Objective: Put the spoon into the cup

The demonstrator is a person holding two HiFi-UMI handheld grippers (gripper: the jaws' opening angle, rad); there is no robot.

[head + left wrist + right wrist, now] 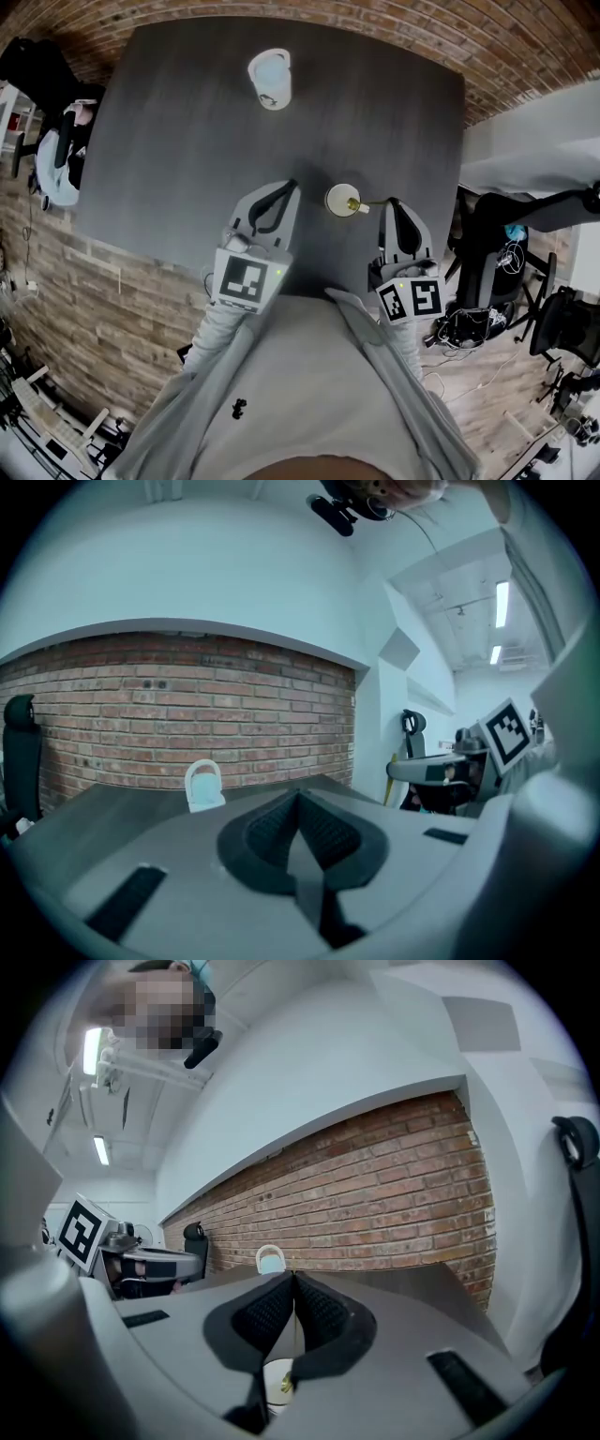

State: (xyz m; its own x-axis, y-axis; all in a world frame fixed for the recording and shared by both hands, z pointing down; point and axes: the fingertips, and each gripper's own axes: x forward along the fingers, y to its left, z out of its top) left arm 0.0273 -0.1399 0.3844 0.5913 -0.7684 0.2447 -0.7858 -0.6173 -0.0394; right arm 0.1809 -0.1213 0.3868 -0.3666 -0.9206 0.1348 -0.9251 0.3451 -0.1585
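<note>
Nearest the camera, a person in a grey top (309, 375) holds a gripper in each hand over the near edge of a dark table (178, 141), the marker cubes (246, 279) closest to the body. The left gripper (289, 186) reaches in near the middle of that edge; its fingers (272, 832) are pressed together at the tips with nothing between them. The right gripper (392, 202) comes in toward the near right corner, its fingers (267, 1314) closed narrow on the thin handle of a gold spoon (357, 203). The spoon runs sideways from the fingertips toward the left gripper, and its gold end lies at the right rim of a small cup (337, 199), which stands just inside the near edge between the two grippers. In the right gripper view that gold end (286, 1384) shows below the closed fingers, against the small cup (272, 1374); whether it touches the rim cannot be told. Well beyond, a taller white cup (270, 79) stands alone by the middle of the far edge. A brick wall (394, 1204) rises behind the table.
</note>
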